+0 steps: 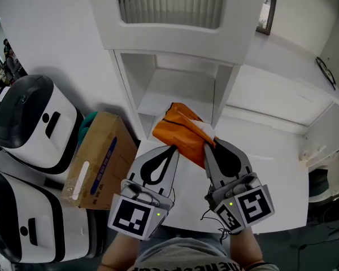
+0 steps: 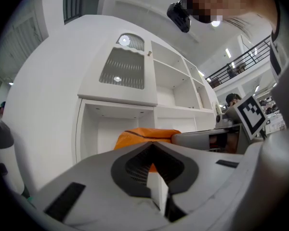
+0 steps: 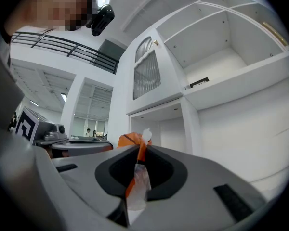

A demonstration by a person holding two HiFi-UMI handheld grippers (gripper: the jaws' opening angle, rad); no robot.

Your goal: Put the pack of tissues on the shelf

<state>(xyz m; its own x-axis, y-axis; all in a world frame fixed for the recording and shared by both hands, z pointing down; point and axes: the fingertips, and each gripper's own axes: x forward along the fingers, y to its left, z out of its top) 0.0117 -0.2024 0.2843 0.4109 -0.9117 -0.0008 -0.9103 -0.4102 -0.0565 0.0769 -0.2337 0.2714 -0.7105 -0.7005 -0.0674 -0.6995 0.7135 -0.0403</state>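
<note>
The pack of tissues (image 1: 183, 130), wrapped in orange film, hung between the two grippers in front of the white shelf (image 1: 178, 92). It sat at the mouth of the shelf's open lower compartment, which lay at 12 o'clock from the person's hands.

The left gripper (image 1: 170, 149) met the pack from 7 o'clock. In the left gripper view its fingers were drawn together at the tips, with a sliver of orange film showing in the hollow just behind them, so they were pinched on the pack's near edge. The right gripper (image 1: 208, 145) came in from 5 o'clock. In the right gripper view its fingers were nearly closed, clamping a crumpled strip of clear and orange wrapper that ran up between them. Both grippers pointed roughly level toward the shelf.

Below the pack and the grippers spread the white counter (image 1: 282, 179), running off toward 3 o'clock. A brown cardboard box (image 1: 99, 160) stood at 9 o'clock from the left gripper, tilted against the side of the shelf. Farther toward 9 o'clock stood two white machines with black panels (image 1: 31, 120), one behind the other. A small dark-framed plate (image 1: 266, 11) hung on the wall at 1 o'clock.
</note>
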